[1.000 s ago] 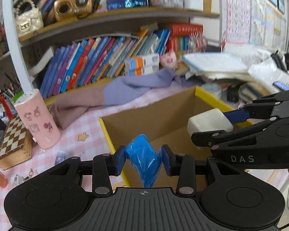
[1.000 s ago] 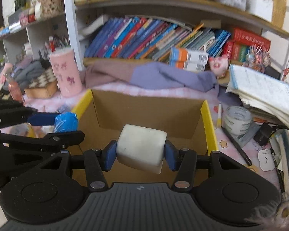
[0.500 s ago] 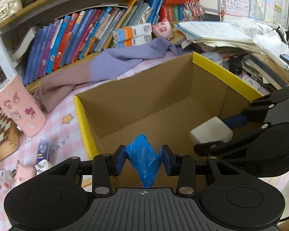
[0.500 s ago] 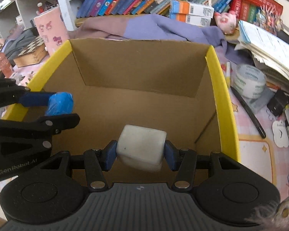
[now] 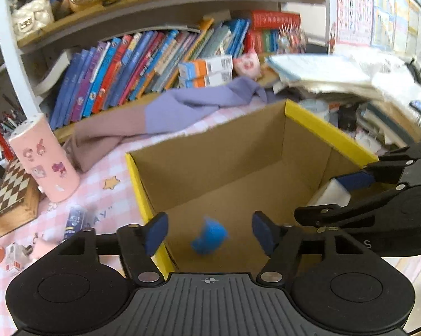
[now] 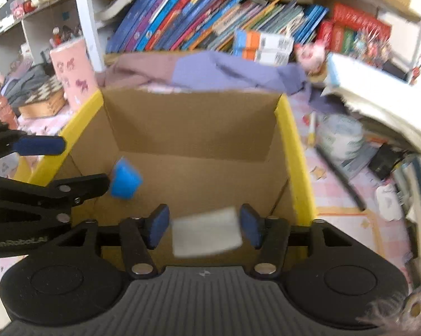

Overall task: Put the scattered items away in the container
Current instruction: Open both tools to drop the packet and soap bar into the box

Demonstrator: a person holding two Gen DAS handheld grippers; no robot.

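Note:
A cardboard box (image 5: 330, 137) with yellow rims stands open on the pink checked cloth. My left gripper (image 5: 209, 231) hangs over its near left corner, jaws opening. A crumpled blue item (image 5: 210, 238) is loose between the pads, touching neither, blurred above the box floor. In the right wrist view the same blue item (image 6: 125, 182) is beside the left gripper (image 6: 84, 163). My right gripper (image 6: 204, 228) is over the box (image 6: 294, 154), jaws opening. A white block (image 6: 206, 235) sits blurred between its pads with a gap on each side. The left wrist view also shows the right gripper (image 5: 330, 196).
A pink cup (image 5: 45, 162), a chequered wooden box (image 5: 11, 193) and small toys (image 5: 76, 221) lie left of the box. A purple and mauve cloth (image 5: 199, 103) is behind it. On the right are a tape roll (image 6: 340, 137) and stacked papers. Bookshelves stand at the back.
Both grippers have spread their jaws. The blue item has left the left pads and the white block has come free of the right pads, both dropping inside the box.

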